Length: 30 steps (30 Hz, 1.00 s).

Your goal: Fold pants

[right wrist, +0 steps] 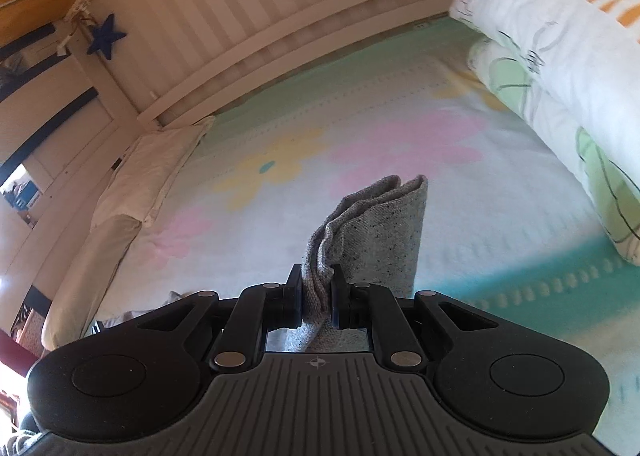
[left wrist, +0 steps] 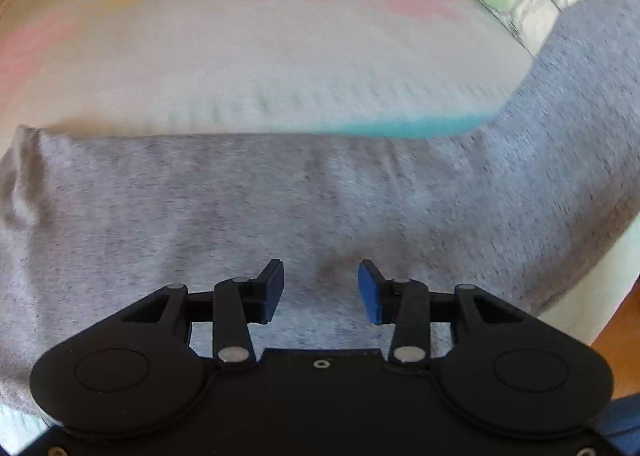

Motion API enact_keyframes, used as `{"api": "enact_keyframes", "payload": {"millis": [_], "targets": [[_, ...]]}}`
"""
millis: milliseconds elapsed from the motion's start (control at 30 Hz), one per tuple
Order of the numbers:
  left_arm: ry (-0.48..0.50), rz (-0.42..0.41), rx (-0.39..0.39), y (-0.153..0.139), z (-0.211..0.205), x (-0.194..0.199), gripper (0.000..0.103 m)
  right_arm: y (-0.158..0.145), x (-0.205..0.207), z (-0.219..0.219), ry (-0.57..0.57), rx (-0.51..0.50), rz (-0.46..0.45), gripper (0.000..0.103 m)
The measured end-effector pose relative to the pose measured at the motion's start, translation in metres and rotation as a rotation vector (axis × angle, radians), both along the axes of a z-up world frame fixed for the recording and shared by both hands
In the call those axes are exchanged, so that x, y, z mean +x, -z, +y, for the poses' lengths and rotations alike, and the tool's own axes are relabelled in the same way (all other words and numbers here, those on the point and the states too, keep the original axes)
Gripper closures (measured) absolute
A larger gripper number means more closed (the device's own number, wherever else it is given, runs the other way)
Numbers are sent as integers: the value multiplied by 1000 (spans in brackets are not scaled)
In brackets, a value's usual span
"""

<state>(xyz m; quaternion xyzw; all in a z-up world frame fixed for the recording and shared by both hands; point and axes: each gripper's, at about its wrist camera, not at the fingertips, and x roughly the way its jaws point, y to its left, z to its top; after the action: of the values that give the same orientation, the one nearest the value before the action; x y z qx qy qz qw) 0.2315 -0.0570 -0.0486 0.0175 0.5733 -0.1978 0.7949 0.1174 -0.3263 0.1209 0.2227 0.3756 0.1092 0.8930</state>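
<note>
Pants: the soft grey knit pants (left wrist: 320, 208) lie spread flat across the bed in the left wrist view, with one part running up toward the right edge. In the right wrist view a bunched piece of the same grey cloth (right wrist: 372, 232) sticks up from the claw.
Left claw: the black left gripper with blue pads (left wrist: 321, 292) is just over the grey cloth. Its two fingers are wide apart and nothing is between them.
Right claw: the black right gripper (right wrist: 317, 296) is squeezed tight on the folded grey cloth, which stands up between its fingers.
Bed cover: a pale blanket with pink and yellow flowers and a teal edge (left wrist: 256, 56) lies under the pants.
Pillow: a white pillow with green leaf drawings (right wrist: 560, 68) sits at the right side of the bed.
Bed rail: a white slatted wooden rail (right wrist: 280, 16) runs along the far side.
Star: a small dark blue star (right wrist: 105, 36) hangs on the rail post.
</note>
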Motion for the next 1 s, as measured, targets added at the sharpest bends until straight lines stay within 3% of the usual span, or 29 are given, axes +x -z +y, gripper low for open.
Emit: {"api": "enact_keyframes", "payload": {"millis": [167,267,433,633,733,867,1000], "targets": [[-219,-53,-19,-22,77,22,53,-14,26,74,-155,20,-46,91],[-331,-72,-45,-31,119,25,53,-7,44,125,-253,30,-41,91],[-498,-99,-36,-35,181,28,53,38,74,221,-420,-8,38,91],[-599,-114,-30,-36,225,27,53,106,79,308,-593,-50,202,85],[-608,-145,-24,-43,236,26,53,106,77,311,-619,19,243,84],[-553,-172,-16,-46,229,24,53,85,80,276,-546,48,181,82],[-411,-125,-11,-31,197,20,53,93,92,230,-393,-57,245,82]]}}
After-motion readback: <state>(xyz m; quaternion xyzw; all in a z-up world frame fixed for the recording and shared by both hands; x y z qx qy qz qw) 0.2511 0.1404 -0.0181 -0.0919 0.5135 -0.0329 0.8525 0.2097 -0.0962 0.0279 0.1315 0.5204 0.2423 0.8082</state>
